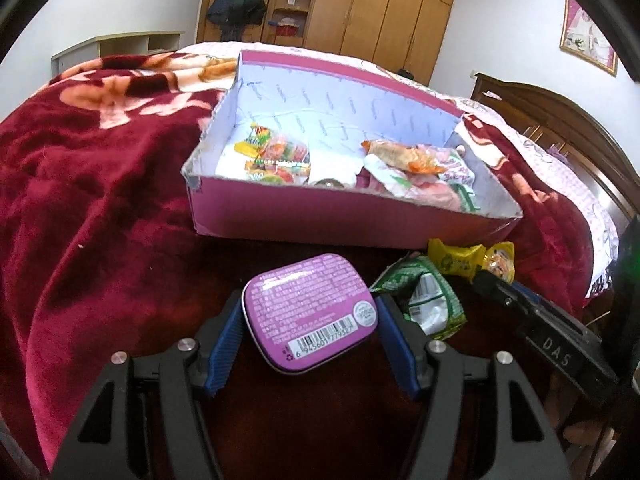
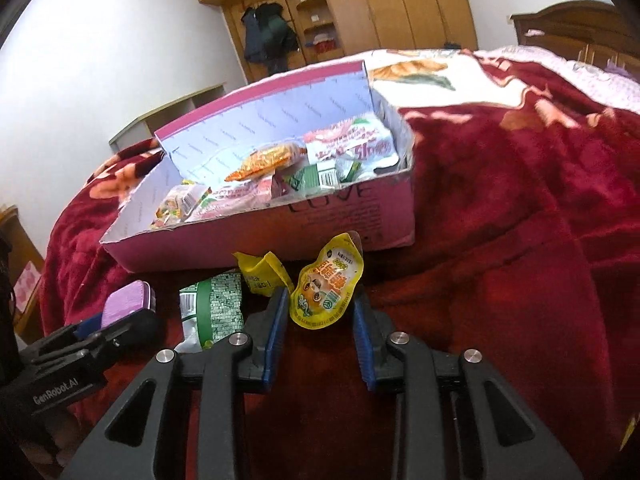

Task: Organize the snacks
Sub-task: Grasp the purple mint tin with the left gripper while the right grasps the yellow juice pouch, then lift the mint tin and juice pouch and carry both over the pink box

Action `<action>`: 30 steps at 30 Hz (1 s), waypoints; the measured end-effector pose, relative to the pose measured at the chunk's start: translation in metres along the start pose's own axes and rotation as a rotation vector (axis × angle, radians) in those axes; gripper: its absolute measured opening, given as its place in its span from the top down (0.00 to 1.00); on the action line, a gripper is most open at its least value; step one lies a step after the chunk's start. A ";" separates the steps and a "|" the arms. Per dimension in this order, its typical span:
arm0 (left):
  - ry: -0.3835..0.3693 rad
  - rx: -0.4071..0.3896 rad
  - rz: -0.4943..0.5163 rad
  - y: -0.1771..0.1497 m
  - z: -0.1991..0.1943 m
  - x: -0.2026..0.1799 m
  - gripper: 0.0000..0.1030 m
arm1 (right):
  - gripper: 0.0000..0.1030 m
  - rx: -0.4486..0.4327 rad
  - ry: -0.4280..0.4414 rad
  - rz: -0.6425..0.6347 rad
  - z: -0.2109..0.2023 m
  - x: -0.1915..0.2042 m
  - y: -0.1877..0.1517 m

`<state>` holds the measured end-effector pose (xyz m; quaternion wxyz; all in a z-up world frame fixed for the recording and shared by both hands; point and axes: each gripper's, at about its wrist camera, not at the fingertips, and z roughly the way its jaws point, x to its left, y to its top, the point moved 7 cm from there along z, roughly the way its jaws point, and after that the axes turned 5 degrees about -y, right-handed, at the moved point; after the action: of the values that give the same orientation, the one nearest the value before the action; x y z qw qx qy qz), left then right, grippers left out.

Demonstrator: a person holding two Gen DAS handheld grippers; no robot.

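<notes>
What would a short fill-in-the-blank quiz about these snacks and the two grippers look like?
1. The left gripper is shut on a flat ____ tin.
2. The right gripper is shut on a ____ pouch.
3. The pink box rests on a ____ blanket.
4. The green packet lies ____ the box.

Missing words: purple; yellow; red; outside

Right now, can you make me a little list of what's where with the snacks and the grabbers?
surface: red flowered blanket
box: pink box, open, snack packets inside
left gripper: shut on purple tin
right gripper: shut on yellow pouch
loose snacks: green packet, small yellow packet, beside the box
</notes>
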<state>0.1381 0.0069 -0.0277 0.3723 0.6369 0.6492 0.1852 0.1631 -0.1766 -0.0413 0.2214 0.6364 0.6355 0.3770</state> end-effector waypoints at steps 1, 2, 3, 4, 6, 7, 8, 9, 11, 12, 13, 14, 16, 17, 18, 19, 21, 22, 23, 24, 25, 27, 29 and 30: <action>0.000 -0.009 0.002 0.000 -0.003 0.000 0.34 | 0.69 -0.009 -0.004 -0.007 -0.004 0.001 -0.001; -0.002 -0.019 0.005 0.001 -0.006 -0.001 0.34 | 0.69 -0.016 -0.006 -0.012 -0.007 0.001 -0.001; -0.002 -0.025 0.006 0.001 -0.008 -0.001 0.34 | 0.69 -0.025 -0.010 -0.017 -0.011 0.001 -0.001; -0.002 -0.029 0.006 0.000 -0.010 -0.002 0.34 | 0.69 -0.038 -0.017 -0.025 -0.015 0.001 -0.001; -0.005 -0.039 0.006 -0.001 -0.014 -0.003 0.34 | 0.69 -0.052 -0.017 -0.031 -0.019 0.002 -0.001; -0.004 -0.044 0.008 -0.002 -0.017 -0.004 0.34 | 0.69 -0.060 -0.012 -0.031 -0.023 0.003 -0.002; -0.001 -0.050 0.011 -0.003 -0.020 -0.005 0.34 | 0.69 -0.065 -0.008 -0.032 -0.026 0.004 -0.003; 0.002 -0.054 0.015 -0.004 -0.022 -0.006 0.34 | 0.69 -0.070 -0.003 -0.033 -0.028 0.005 -0.004; 0.007 -0.063 0.024 -0.006 -0.027 -0.008 0.34 | 0.69 -0.075 0.013 -0.035 -0.033 0.008 -0.008; 0.009 -0.065 0.026 -0.007 -0.028 -0.009 0.34 | 0.69 -0.076 0.019 -0.037 -0.035 0.009 -0.009; 0.010 -0.067 0.028 -0.008 -0.029 -0.010 0.34 | 0.69 -0.078 0.026 -0.041 -0.038 0.011 -0.011; 0.007 -0.071 0.031 -0.008 -0.031 -0.011 0.34 | 0.69 -0.081 0.031 -0.044 -0.040 0.012 -0.012; 0.005 -0.076 0.034 -0.009 -0.033 -0.014 0.34 | 0.69 -0.095 0.040 -0.048 -0.045 0.013 -0.013; 0.002 -0.079 0.036 -0.010 -0.034 -0.015 0.34 | 0.69 -0.101 0.042 -0.051 -0.048 0.014 -0.013; -0.002 -0.083 0.037 -0.010 -0.035 -0.016 0.34 | 0.69 -0.109 0.043 -0.054 -0.051 0.015 -0.013; -0.006 -0.087 0.040 -0.010 -0.036 -0.017 0.34 | 0.69 -0.114 0.044 -0.056 -0.053 0.015 -0.013; -0.011 -0.094 0.048 -0.009 -0.038 -0.019 0.34 | 0.69 -0.123 0.043 -0.060 -0.058 0.016 -0.014; -0.012 -0.098 0.053 -0.009 -0.038 -0.020 0.34 | 0.69 -0.127 0.042 -0.059 -0.061 0.016 -0.013; -0.012 -0.100 0.058 -0.008 -0.039 -0.021 0.34 | 0.69 -0.131 0.042 -0.058 -0.063 0.016 -0.013; -0.014 -0.099 0.064 -0.006 -0.039 -0.022 0.34 | 0.69 -0.134 0.040 -0.057 -0.065 0.015 -0.013; -0.015 -0.099 0.066 -0.006 -0.039 -0.023 0.34 | 0.69 -0.135 0.037 -0.057 -0.066 0.015 -0.013; -0.018 -0.106 0.072 -0.003 -0.040 -0.024 0.34 | 0.69 -0.136 0.031 -0.057 -0.067 0.015 -0.012; -0.013 -0.119 0.075 -0.002 -0.042 -0.025 0.34 | 0.69 -0.135 0.032 -0.059 -0.068 0.015 -0.012; -0.012 -0.122 0.078 -0.001 -0.041 -0.025 0.34 | 0.69 -0.135 0.032 -0.061 -0.069 0.015 -0.012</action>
<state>0.1051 -0.0081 0.0047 0.4065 0.6391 0.6091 0.2351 0.1017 -0.1743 -0.0047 0.2652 0.5943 0.6311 0.4220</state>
